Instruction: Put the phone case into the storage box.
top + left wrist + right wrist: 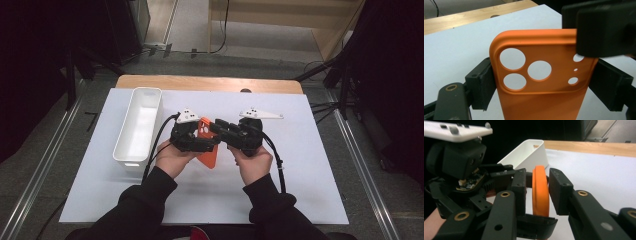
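The orange soft-plastic phone case (541,82) was held up above the white table cover (310,165), between the two hands; the left gripper (200,145) clamped it across its width, one pad on each long edge, its long axis running away from that gripper with the camera cut-outs at the far end. The right gripper (537,192) straddled that far end across the case's thickness; its pads seemed just clear of both faces, though this was hard to judge.

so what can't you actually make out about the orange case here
- Orange silicone phone case: the bottom picture edge cuts off its lower part in the left gripper view.
- Its top right corner there: covered by the right hand-held gripper.
- High view: both hand-held grippers cover much of the case.
- Right gripper view: the case is edge-on, its faces hidden.
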Demonstrator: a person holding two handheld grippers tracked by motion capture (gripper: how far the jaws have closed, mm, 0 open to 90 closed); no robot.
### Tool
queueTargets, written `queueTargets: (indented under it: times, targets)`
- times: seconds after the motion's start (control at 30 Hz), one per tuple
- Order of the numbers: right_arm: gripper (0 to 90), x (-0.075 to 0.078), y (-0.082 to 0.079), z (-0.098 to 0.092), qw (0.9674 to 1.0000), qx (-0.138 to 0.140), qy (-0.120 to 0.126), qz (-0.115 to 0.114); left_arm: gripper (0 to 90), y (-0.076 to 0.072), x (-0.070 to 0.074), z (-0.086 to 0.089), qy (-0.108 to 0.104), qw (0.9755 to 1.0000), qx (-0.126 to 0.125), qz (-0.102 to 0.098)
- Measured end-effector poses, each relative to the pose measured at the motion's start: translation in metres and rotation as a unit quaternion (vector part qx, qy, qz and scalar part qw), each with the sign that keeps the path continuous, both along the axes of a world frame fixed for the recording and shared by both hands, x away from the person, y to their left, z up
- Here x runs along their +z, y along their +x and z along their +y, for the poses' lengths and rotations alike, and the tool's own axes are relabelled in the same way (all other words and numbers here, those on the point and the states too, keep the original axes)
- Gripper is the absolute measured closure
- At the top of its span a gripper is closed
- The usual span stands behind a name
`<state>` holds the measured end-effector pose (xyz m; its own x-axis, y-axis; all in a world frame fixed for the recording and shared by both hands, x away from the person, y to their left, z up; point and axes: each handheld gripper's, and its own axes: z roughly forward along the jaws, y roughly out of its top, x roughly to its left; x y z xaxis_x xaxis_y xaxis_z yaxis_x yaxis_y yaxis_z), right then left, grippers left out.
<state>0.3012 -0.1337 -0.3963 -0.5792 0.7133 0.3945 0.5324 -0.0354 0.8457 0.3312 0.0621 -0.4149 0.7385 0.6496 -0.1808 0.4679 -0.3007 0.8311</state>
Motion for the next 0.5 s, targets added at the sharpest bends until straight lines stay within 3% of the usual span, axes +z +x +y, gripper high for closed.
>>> queueTargets:
  times: [0.3, 0.5]
  targets:
    - [60.1, 0.009, 0.000, -0.011, 0.9997, -0.006, 0.004, -0.021, 16.2, 0.002, 0.001, 0.003, 0.001, 1.0000, 0.003, 0.000]
    - [56.9, 0.012, 0.003, -0.019, 0.9998, -0.012, 0.003, -0.018, 16.2, 0.004, 0.004, 0.008, -0.001, 1.0000, 0.006, 0.001]
